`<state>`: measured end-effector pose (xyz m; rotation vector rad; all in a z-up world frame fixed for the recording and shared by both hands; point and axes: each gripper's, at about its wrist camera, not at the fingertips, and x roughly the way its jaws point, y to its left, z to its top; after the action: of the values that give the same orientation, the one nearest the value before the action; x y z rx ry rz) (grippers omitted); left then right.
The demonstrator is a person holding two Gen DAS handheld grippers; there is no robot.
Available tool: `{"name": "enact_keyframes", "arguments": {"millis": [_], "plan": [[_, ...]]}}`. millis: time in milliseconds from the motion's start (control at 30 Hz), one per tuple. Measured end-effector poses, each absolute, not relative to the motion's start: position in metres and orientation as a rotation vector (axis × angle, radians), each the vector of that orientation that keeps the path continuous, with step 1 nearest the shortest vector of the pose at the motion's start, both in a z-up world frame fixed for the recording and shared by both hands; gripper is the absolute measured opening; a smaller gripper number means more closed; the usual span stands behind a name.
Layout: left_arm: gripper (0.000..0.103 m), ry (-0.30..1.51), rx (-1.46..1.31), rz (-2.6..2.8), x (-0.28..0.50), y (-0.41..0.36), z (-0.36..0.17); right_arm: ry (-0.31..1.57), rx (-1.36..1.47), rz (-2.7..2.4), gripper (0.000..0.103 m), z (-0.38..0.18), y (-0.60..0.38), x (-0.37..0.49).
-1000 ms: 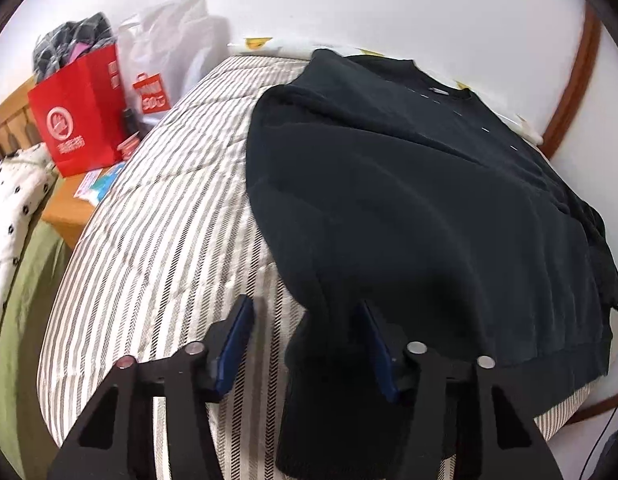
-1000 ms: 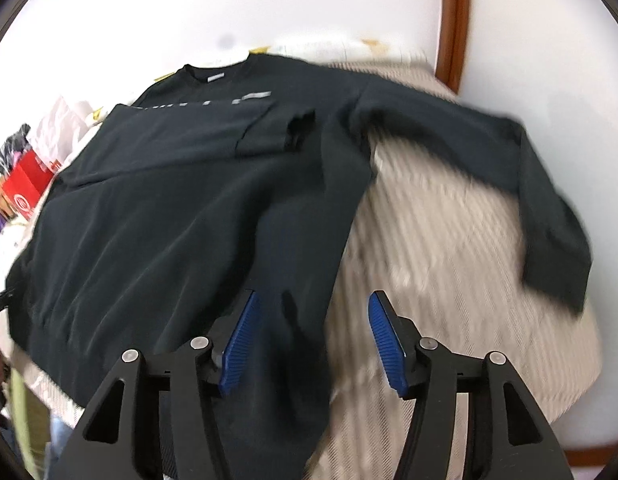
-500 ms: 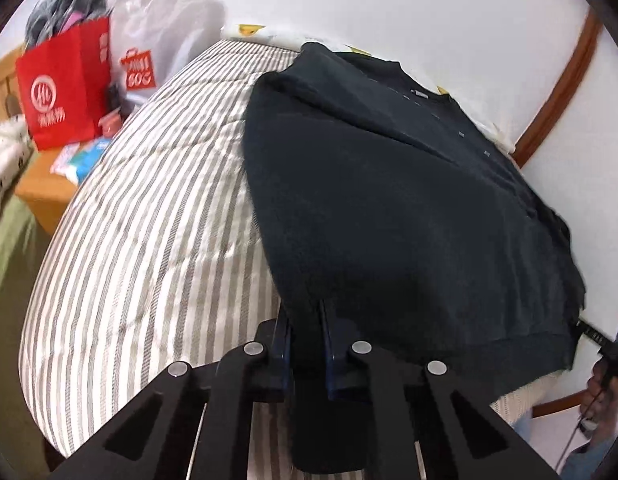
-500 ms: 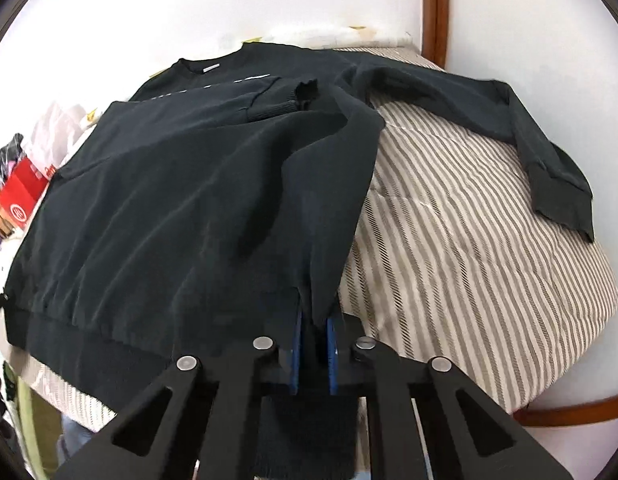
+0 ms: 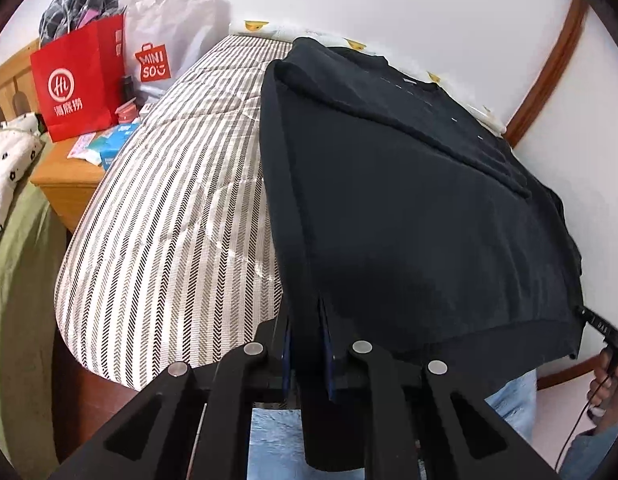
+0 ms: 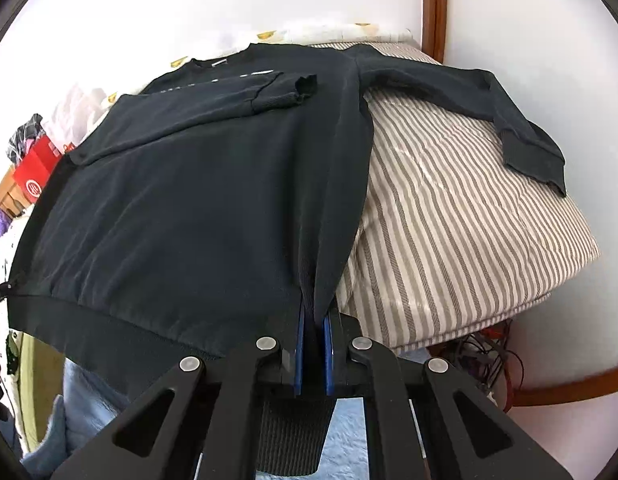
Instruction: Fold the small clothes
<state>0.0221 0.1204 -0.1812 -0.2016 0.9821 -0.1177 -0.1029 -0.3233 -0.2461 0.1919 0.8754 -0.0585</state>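
Note:
A black long-sleeved sweatshirt lies spread on a striped bed, collar at the far end. My left gripper is shut on the hem at its left bottom corner. My right gripper is shut on the hem at the right bottom corner of the sweatshirt. The hem is lifted off the bed's near edge and stretched between the grippers. One sleeve is folded across the chest. The other sleeve lies stretched out on the striped bed to the right.
A red paper bag and a white Miniso bag stand on a wooden nightstand left of the bed. A white wall and a brown wooden trim lie behind. Cables hang below the bed at right.
Both grippers went from open to shut on the sweatshirt's hem corners. They have since pulled back and lifted the hem off the bed's edge.

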Motion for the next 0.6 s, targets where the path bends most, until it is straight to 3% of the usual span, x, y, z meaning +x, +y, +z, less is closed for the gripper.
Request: {"name": "enact_keyframes", "arguments": {"millis": [133, 333, 467, 500, 600], "plan": [[0.017, 0.975, -0.174, -0.09, 0.026, 0.119, -0.176, 0.886, 0.186, -0.069, 0.017, -0.243, -0.324, -0.098], [0.033, 0.96, -0.137, -0.043, 0.044, 0.116, -0.162, 0.766, 0.216, -0.139, 0.047, -0.216, -0.362, -0.097], [0.047, 0.945, -0.134, -0.029, 0.069, 0.107, -0.152, 0.737, 0.202, -0.291, 0.051, -0.208, -0.415, -0.082], [0.056, 0.939, -0.131, -0.027, 0.075, 0.103, -0.149, 0.742, 0.197, -0.323, 0.051, -0.208, -0.428, -0.076], [0.058, 0.917, -0.13, -0.031, 0.094, 0.09, -0.141, 0.762, 0.164, -0.396, 0.054, -0.214, -0.462, -0.054]]}}
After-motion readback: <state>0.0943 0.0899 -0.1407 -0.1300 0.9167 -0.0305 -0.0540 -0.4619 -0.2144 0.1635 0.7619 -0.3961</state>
